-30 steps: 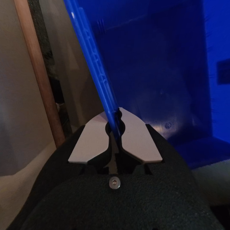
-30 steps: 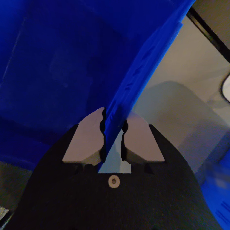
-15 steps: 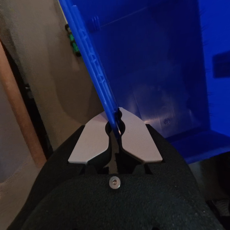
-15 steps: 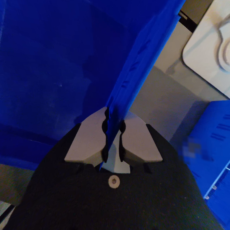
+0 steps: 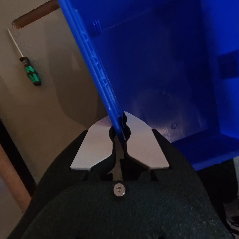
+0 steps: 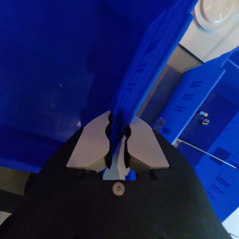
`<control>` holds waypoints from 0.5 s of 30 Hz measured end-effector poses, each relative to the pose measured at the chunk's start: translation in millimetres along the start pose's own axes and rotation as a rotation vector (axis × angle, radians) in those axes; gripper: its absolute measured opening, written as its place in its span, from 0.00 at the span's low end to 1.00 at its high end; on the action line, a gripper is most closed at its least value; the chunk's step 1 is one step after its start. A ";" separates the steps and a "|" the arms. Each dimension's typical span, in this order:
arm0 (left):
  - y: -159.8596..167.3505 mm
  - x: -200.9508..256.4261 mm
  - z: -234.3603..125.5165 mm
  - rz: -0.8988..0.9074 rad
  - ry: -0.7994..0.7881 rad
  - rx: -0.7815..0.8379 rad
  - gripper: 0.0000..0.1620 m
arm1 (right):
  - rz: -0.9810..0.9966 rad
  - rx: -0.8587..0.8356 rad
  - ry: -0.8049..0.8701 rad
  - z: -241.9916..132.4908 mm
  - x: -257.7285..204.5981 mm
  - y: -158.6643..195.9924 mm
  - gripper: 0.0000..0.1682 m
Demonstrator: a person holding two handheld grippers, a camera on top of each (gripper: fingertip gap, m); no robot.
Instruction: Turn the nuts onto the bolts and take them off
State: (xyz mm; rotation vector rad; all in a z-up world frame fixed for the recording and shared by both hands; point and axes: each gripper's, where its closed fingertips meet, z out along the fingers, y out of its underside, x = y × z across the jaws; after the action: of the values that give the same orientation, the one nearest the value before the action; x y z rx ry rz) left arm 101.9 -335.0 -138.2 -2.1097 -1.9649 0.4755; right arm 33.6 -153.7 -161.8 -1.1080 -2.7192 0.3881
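Both grippers hold one empty blue plastic bin. My left gripper (image 5: 119, 124) is shut on the bin's left wall (image 5: 93, 62); the bin's bare inside (image 5: 161, 77) fills the right of that view. My right gripper (image 6: 118, 122) is shut on the bin's right wall (image 6: 146, 62), with the bin's inside (image 6: 58, 58) to its left. Two small metal nuts (image 6: 204, 118) lie in another blue bin (image 6: 206, 103) at the right of the right wrist view. No bolts show.
A green and black screwdriver (image 5: 30, 70) lies on the grey table (image 5: 45, 97) left of the held bin. A brown wooden strip (image 5: 34, 15) runs at the table's far edge. A white surface with a clear round dish (image 6: 213, 16) shows at the upper right. About 20 cm separates my left fingertips from my right.
The held bin and both grippers have moved: the screwdriver came into the left view, and the second bin with nuts and the white surface came further into the right view. Both grips are unchanged.
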 end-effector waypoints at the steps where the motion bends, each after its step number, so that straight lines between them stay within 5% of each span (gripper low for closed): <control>1: -2.3 5.5 1.3 0.005 -0.002 -0.003 0.05 | -0.002 -0.012 0.000 0.6 5.2 3.3 0.09; 15: -7.4 43.4 23.4 -0.001 0.042 -0.029 0.06 | -0.033 -0.126 -0.039 11.0 33.8 33.1 0.11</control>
State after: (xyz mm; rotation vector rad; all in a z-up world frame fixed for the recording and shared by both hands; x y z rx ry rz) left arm 88.6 -292.6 -160.8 -2.1181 -1.9611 0.4016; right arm 28.6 -109.0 -180.1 -1.0946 -2.8267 0.2392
